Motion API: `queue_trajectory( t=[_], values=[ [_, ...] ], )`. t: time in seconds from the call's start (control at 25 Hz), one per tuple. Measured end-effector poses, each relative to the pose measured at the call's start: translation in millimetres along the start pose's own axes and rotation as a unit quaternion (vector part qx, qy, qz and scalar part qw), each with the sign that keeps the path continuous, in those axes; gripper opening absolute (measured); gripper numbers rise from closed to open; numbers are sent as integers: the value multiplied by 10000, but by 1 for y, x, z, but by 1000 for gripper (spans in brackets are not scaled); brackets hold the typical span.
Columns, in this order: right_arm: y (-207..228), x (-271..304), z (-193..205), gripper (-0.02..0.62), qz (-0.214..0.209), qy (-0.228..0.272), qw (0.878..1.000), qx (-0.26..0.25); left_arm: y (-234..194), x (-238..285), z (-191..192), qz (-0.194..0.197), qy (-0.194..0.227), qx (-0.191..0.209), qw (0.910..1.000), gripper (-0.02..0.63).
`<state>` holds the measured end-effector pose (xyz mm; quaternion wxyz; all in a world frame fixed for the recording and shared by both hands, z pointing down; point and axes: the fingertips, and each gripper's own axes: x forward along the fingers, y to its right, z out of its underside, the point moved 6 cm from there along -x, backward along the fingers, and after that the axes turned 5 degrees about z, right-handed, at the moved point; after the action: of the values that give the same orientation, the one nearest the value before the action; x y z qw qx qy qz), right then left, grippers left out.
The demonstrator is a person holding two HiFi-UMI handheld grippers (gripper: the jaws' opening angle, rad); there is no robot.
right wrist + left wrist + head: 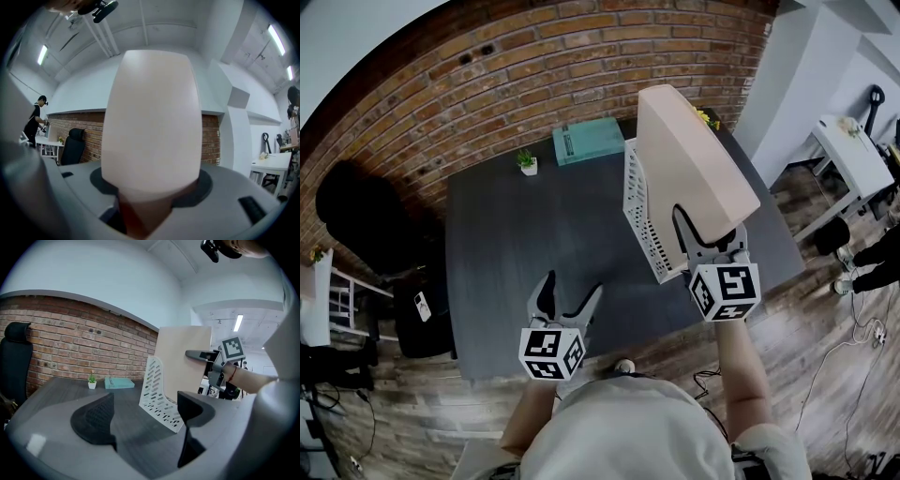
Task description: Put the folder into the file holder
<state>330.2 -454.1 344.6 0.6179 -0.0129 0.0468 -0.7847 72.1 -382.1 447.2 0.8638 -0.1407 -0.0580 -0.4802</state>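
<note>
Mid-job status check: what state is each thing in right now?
folder: upright, gripped by the right tool, at the file holder, not released.
file holder: standing upright on the table.
right tool: shut on the folder.
left tool: open, empty.
teal book: lying flat, closed.

Your left gripper [572, 289] sits low, close in front of your body, its two dark jaws spread wide with nothing between them, on a bent bare left forearm [528, 417]. Your right gripper [706, 232] is held higher and further forward on a straighter bare right forearm [741, 361], its jaws clamped on the lower edge of the pale beige flat folder [689, 159].
</note>
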Motion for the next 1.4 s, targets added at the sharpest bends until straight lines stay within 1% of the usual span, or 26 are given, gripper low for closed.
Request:
queue_trajectory(
  t=[0.12,0.32,0.6,0.88,1.4],
  values=[
    [-1,9,7,278,-27,-97,9999,-37,0,0,0,-15,0,16,10000,410],
    [-7,14,31,278,-42,-324,9994,-102,-5,-5,0,-105,4,-31,9999,410],
    [-11,17,60,278,-2,-539,9985,-19,-10,-11,2,-168,-16,-42,9998,410],
    [-11,18,87,278,47,-667,9977,70,-12,-15,3,-228,-33,-37,9997,410],
    [-23,12,118,282,153,-817,9965,67,-13,-23,5,-205,-73,-46,9998,410]
  ],
)
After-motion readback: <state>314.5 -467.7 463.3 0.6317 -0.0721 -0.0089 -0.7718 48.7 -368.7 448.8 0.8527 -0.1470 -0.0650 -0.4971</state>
